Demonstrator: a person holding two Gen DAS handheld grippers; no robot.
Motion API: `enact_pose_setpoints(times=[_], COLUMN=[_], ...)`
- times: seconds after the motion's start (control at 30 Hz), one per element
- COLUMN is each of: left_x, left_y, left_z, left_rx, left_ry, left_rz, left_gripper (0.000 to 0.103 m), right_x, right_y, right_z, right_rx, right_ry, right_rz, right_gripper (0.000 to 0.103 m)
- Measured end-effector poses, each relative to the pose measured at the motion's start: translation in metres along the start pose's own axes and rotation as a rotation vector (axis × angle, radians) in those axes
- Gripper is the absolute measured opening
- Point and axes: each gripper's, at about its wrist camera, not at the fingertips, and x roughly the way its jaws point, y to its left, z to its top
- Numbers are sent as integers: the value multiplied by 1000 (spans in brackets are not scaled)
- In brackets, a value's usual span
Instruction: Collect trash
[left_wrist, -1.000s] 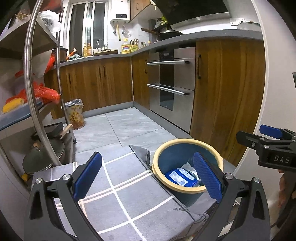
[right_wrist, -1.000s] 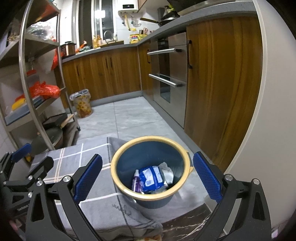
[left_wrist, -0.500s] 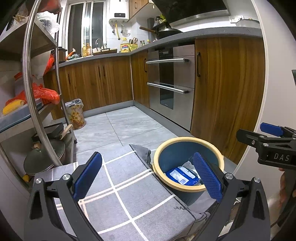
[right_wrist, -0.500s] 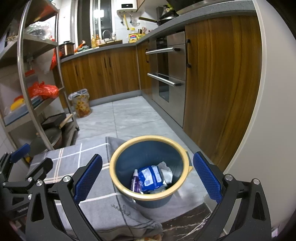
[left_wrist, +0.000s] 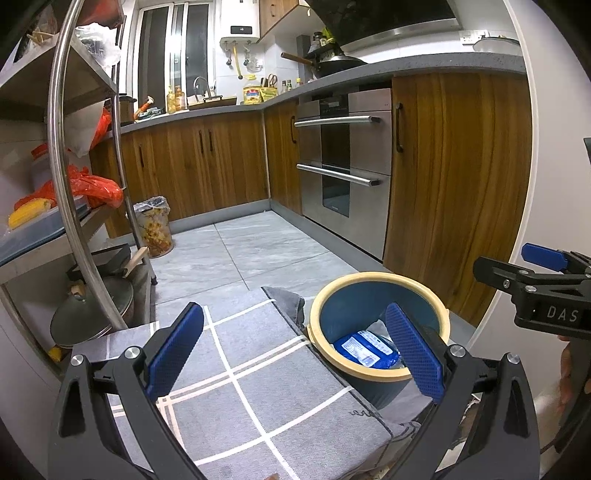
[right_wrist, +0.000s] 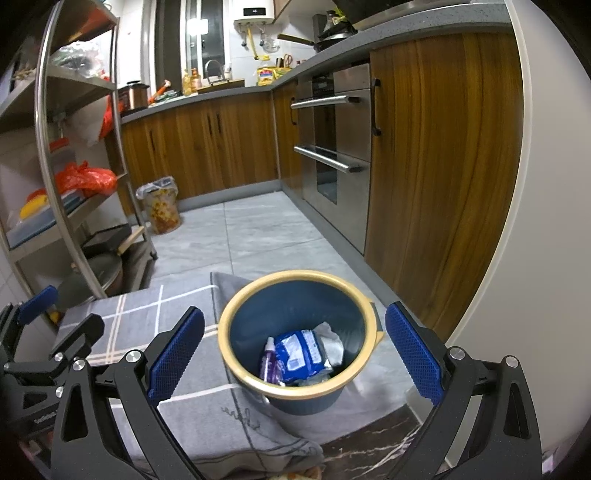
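Both the left gripper (left_wrist: 293, 350) and right gripper (right_wrist: 293, 350) hang wide open and empty above the grey checked cloth (left_wrist: 236, 373), so, with trash already lying in the yellow-rimmed blue bin (right_wrist: 299, 334), I judge scanning for leftover litter the sensible step.

Both wrist views look forward and down over a grey checked cloth (left_wrist: 258, 373) toward kitchen cabinets, close above the blue bin (right_wrist: 295, 332), at 2 o'clock in the left view, 12 o'clock in the right.

Blue bin with yellow rim (right_wrist: 236, 363), upright on the gray checked cloth (right_wrist: 177, 306), blue packet (right_wrist: 299, 354), purple bottle (right_wrist: 269, 360) and crumpled wrapper (right_wrist: 330, 343) inside the bin
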Motion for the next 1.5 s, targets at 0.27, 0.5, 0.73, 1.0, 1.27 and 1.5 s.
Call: enact_pose_setpoints(times=[0.27, 0.5, 0.73, 1.0, 1.27, 1.5], left_x=[0, 0, 0, 0, 1, 1], left_y=[-3, -3, -4, -6, -5, -6], left_z=[1, 1, 0, 0, 0, -2], left_rx=[18, 18, 17, 21, 18, 21], left_ry=[2, 6, 5, 7, 10, 19], left_rz=[-21, -25, -26, -24, -24, -28], left_gripper=[97, 97, 97, 97, 97, 97], right_x=[1, 1, 1, 1, 1, 1], right_y=[-2, -2, -2, -2, -1, -1], right_z=[1, 1, 1, 1, 1, 1], right_rx=[1, 3, 0, -1, 1, 1], right_ry=[3, 1, 2, 2, 1, 1], right_rz=[-1, -2, 0, -1, -2, -2], right_gripper=[98, 98, 98, 98, 98, 98])
